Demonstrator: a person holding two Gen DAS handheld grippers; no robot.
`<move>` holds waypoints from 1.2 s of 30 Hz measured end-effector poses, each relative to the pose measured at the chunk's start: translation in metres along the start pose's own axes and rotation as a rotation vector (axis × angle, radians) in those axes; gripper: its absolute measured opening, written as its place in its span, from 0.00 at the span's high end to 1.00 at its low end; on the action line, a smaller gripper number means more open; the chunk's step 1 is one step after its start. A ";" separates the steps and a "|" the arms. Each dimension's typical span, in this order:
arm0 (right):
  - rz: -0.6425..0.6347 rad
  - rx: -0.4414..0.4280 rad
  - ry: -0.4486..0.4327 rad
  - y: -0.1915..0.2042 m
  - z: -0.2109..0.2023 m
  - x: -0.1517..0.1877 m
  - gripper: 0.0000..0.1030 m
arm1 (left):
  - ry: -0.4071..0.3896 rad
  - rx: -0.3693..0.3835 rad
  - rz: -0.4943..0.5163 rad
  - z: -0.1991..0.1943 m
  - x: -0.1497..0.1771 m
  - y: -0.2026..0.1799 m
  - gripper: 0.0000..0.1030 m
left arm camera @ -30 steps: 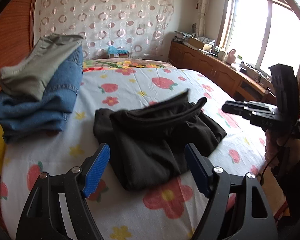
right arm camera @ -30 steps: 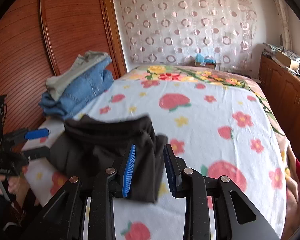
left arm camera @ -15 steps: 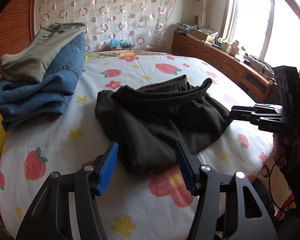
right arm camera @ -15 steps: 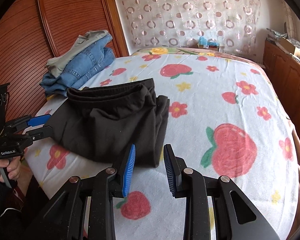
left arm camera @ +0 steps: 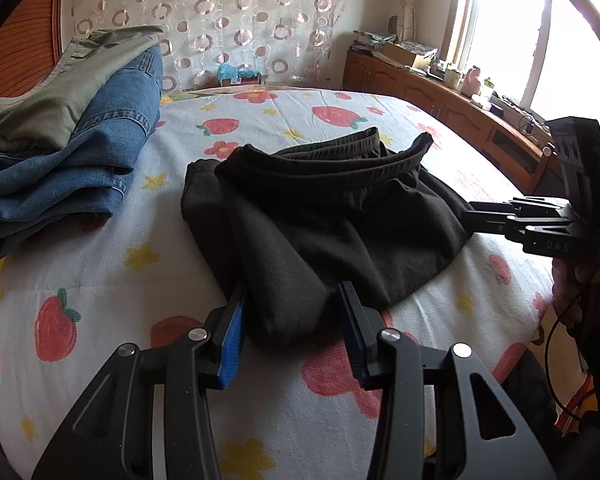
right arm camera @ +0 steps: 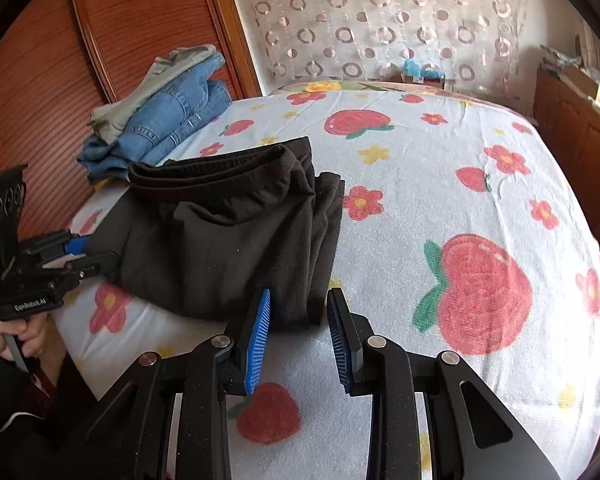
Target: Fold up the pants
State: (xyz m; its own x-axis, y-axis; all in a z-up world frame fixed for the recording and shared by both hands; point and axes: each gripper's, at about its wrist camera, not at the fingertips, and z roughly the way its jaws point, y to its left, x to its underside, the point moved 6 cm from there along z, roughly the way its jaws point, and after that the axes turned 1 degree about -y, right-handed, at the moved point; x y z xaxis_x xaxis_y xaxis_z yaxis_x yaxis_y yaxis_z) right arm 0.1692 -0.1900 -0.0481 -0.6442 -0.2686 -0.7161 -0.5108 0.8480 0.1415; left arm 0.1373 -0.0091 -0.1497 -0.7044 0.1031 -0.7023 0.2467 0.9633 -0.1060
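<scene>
Bed (left arm camera: 100, 288): covered by a white sheet printed with red strawberries, apples and flowers; it fills most of both views.
Wardrobe (right arm camera: 60, 80): reddish wood with ribbed panels, along the bed's left side in the right wrist view.
Curtain (left arm camera: 204, 16): pale, with a ring pattern, hanging behind the head of the bed.
Folded stack (left arm camera: 72, 140): blue jeans with an olive-grey garment on top, on the sheet beside the wardrobe, apart from the black pants.
Black pants (left arm camera: 320, 220): folded into a thick bundle near the bed's front edge, waistband turned toward the curtain.
Left gripper (left arm camera: 290, 320): low at the bundle's near corner, a fold of the black cloth between its blue pads; its jaws have just been closing, and the pads stand just beside the fold on each side, though whether they press it cannot be told.
Right gripper (right arm camera: 298, 312): fingers a little apart, straddling the bundle's other near corner without gripping it.
Hand (right arm camera: 16, 332): holds the left gripper's handle.
</scene>
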 end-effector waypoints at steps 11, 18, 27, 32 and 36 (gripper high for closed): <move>-0.034 -0.009 -0.013 0.009 -0.012 0.000 0.94 | -0.039 0.037 -0.018 -0.020 -0.013 0.001 0.89; -0.033 -0.028 -0.047 0.014 -0.041 0.011 0.94 | -0.072 0.067 0.016 -0.046 -0.017 -0.011 0.89; -0.014 -0.058 -0.034 0.013 -0.058 0.030 0.94 | -0.053 0.074 0.013 -0.054 -0.002 -0.015 0.89; -0.018 -0.037 -0.028 0.014 -0.055 0.032 0.94 | -0.039 0.063 0.011 -0.049 -0.001 -0.013 0.75; -0.021 -0.038 -0.035 0.019 -0.060 0.028 0.93 | -0.063 0.054 -0.007 -0.050 -0.004 -0.006 0.52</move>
State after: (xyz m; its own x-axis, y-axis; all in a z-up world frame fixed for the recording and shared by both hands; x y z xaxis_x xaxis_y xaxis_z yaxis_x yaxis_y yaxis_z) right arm 0.1075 -0.2086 -0.0241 -0.6135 -0.2694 -0.7423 -0.5455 0.8242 0.1518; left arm 0.1051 -0.0032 -0.1107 -0.6630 0.0789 -0.7444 0.2786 0.9490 -0.1475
